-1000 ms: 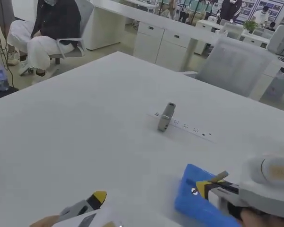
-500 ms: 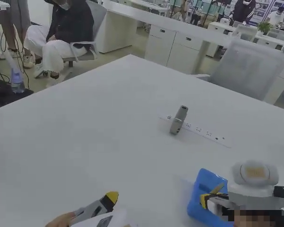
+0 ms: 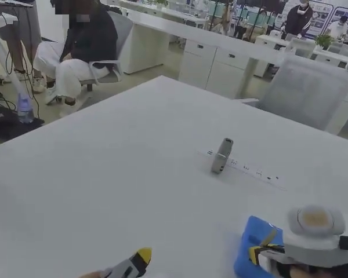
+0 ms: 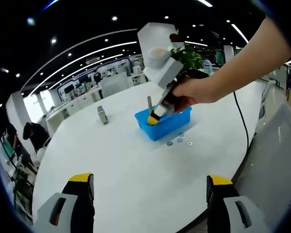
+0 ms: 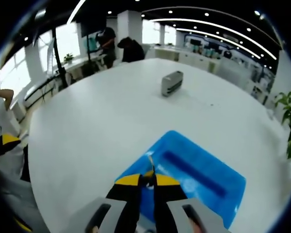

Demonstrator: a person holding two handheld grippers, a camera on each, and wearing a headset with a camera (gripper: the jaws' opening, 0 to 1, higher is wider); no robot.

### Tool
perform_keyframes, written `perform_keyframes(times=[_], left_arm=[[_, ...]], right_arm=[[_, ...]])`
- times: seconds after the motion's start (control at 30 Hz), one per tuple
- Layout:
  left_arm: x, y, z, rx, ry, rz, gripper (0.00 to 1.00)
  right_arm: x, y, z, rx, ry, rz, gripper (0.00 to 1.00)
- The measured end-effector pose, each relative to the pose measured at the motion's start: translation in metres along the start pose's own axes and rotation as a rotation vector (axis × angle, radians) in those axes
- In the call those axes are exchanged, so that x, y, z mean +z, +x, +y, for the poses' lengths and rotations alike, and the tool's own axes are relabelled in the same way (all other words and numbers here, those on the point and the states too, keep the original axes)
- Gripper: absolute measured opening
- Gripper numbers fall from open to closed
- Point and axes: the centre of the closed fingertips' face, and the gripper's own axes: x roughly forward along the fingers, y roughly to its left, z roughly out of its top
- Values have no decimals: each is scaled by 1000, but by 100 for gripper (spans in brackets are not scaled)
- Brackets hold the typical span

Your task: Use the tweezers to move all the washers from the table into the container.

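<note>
My right gripper is shut on thin metal tweezers, whose tips point over the near edge of the blue container. In the left gripper view, a hand holds that right gripper above the container, and three small washers lie on the table just beside its near wall. My left gripper is open wide with nothing between its jaws, well back from the container. In the head view, the right gripper sits over the container at the bottom right, and the left gripper's yellow tip shows at the bottom edge.
A small grey device stands on a flush socket strip at mid-table. A seated person, chairs and other desks lie beyond the far edge. The white table is bare on the left.
The head camera has shifted, so the device and container sit further right and lower. Both grippers keep about the same places relative to the container.
</note>
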Motion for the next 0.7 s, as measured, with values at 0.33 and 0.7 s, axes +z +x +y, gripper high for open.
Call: perform_keyframes(times=[0.33, 0.7], left_arm=[[-1, 0, 4, 20, -13, 2, 99], [-4, 0, 2, 21, 15, 20, 99]], right_arm=[[4, -9, -2, 13, 4, -26, 6], [23, -39, -1, 9, 15, -111, 5]])
